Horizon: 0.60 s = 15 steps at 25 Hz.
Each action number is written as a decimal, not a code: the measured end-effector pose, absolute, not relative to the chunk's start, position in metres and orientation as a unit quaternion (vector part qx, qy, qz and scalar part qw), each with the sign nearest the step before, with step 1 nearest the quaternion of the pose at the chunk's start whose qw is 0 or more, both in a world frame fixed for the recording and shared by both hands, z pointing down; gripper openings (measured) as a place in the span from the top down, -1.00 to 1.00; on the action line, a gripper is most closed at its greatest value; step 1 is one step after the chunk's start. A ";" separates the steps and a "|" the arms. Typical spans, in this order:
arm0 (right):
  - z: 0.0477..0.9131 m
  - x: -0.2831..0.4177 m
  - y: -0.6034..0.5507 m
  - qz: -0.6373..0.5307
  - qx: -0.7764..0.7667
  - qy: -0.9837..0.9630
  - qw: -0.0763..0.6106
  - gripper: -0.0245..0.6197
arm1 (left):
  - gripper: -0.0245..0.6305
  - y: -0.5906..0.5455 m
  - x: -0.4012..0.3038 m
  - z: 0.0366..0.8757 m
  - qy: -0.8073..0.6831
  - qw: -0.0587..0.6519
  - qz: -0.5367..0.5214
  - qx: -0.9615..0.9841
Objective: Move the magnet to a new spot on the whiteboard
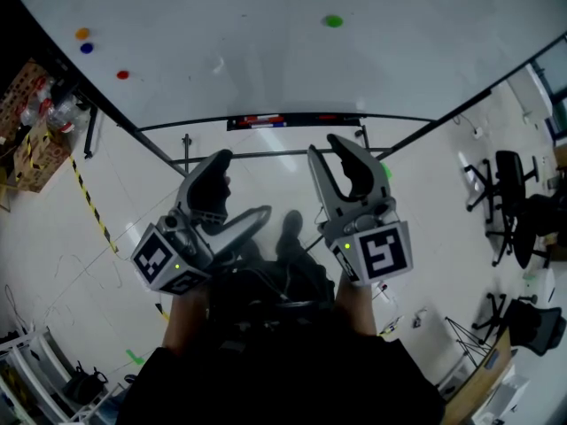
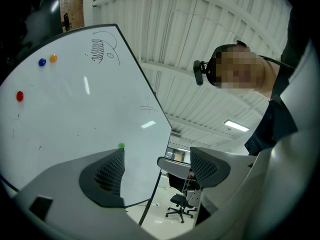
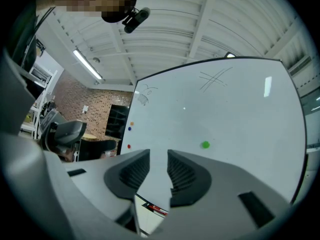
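Observation:
A small green magnet (image 1: 333,21) sticks to the large whiteboard (image 1: 221,34), high and to the right of the middle. It also shows in the left gripper view as the green magnet (image 2: 121,145) and in the right gripper view as the green magnet (image 3: 205,144). Both grippers hang well short of the board, apart from the magnet. My left gripper (image 1: 241,186) has its jaws wide apart with nothing between them (image 2: 157,159). My right gripper (image 1: 328,147) points at the board below the magnet; its jaws stand a narrow gap apart and hold nothing (image 3: 158,156).
Orange (image 1: 82,34), blue (image 1: 86,48) and red (image 1: 122,75) magnets sit at the board's left. A marker tray (image 1: 257,120) runs along its lower edge, above the stand's bars (image 1: 266,155). Office chairs (image 1: 509,189) stand at the right, stacked crates (image 1: 27,140) and striped floor tape (image 1: 89,204) at the left.

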State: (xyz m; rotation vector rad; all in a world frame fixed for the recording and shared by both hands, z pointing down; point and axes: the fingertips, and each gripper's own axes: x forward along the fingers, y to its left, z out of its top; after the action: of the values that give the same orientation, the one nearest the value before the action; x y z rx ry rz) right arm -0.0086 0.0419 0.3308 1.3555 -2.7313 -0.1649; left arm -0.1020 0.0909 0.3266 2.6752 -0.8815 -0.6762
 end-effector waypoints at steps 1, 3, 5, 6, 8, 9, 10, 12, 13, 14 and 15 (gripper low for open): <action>0.331 -0.009 0.042 -0.055 0.443 -0.894 0.044 0.50 | -0.31 0.091 -0.102 0.327 -0.302 0.122 -0.232 0.917; 0.330 -0.009 0.040 -0.056 0.442 -0.894 0.043 0.50 | -0.31 0.090 -0.102 0.327 -0.302 0.122 -0.232 0.917; 0.329 -0.009 0.038 -0.058 0.443 -0.894 0.042 0.50 | -0.31 0.087 -0.101 0.327 -0.301 0.122 -0.234 0.917; 0.329 -0.009 0.037 -0.059 0.443 -0.894 0.041 0.50 | -0.31 0.086 -0.100 0.327 -0.300 0.121 -0.235 0.917; 0.328 -0.008 0.036 -0.059 0.443 -0.894 0.039 0.50 | -0.31 0.085 -0.099 0.326 -0.300 0.122 -0.236 0.916; 0.327 -0.008 0.035 -0.058 0.442 -0.894 0.038 0.50 | -0.31 0.084 -0.098 0.326 -0.300 0.123 -0.236 0.916; 0.327 -0.008 0.034 -0.056 0.441 -0.895 0.038 0.51 | -0.31 0.084 -0.098 0.326 -0.300 0.125 -0.235 0.916; 0.328 -0.008 0.032 -0.053 0.438 -0.897 0.037 0.53 | -0.31 0.081 -0.097 0.327 -0.301 0.127 -0.234 0.916; 0.327 -0.008 0.030 -0.052 0.436 -0.898 0.037 0.55 | -0.31 0.079 -0.097 0.327 -0.302 0.128 -0.234 0.915; 0.327 -0.008 0.029 -0.052 0.435 -0.898 0.037 0.56 | -0.31 0.078 -0.097 0.327 -0.302 0.129 -0.233 0.915; 0.327 -0.008 0.027 -0.052 0.434 -0.899 0.037 0.56 | -0.31 0.076 -0.096 0.327 -0.302 0.129 -0.233 0.915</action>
State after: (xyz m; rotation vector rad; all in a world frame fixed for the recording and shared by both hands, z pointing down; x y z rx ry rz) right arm -0.0080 0.0273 0.3269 1.3329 -2.7578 -0.1593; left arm -0.0963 0.0762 0.3267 2.6612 -0.8772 -0.6780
